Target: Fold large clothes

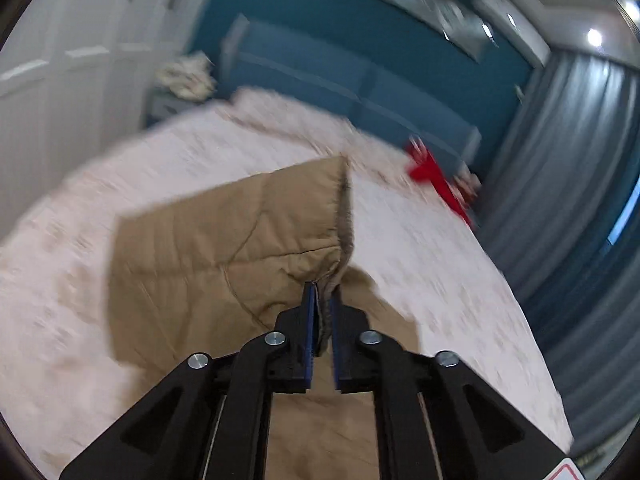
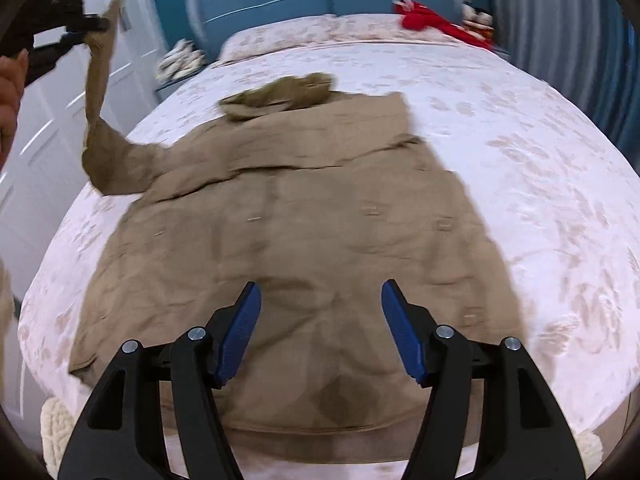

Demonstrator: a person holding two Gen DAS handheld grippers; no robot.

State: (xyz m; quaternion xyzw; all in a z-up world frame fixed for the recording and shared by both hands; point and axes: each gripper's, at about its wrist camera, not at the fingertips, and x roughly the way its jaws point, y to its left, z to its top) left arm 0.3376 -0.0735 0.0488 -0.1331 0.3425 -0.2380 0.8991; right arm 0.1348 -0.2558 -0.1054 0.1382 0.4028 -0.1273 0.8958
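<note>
Where the right view begins, at the bottom of the frame, the right hand-held gripper (image 2: 321, 334) hangs with its blue pads (image 2: 243, 334) spread wide apart, holding nothing, above the near hem of the coat (image 2: 304, 220). The tan coat lies flat on the bed (image 2: 540, 168), filling the middle of the frame from the lower edge up toward the centre, with its hood (image 2: 280, 94) bunched at the far end. One sleeve (image 2: 100, 80) rises off the bed at the upper left of the frame, pulled up to the left hand-held gripper (image 2: 94, 28), which is clamped on its end; part of the person's hand (image 2: 10, 88) shows at the left edge.

In the left view, the left hand-held gripper (image 1: 323, 292) sits at lower centre, its pads closed on the grey-lined edge of the cuff (image 1: 344, 232), with tan cloth (image 1: 208, 256) spreading left and up from the jaws. The pale patterned bedcover (image 1: 420, 248) lies beyond it. Farther back, a red item (image 1: 432, 176) lies at the right near the blue headboard (image 1: 340, 80), and grey curtains (image 1: 580, 152) fill the right side. White wardrobe doors (image 1: 60, 80) stand at the upper left. The frame is blurred.
</note>
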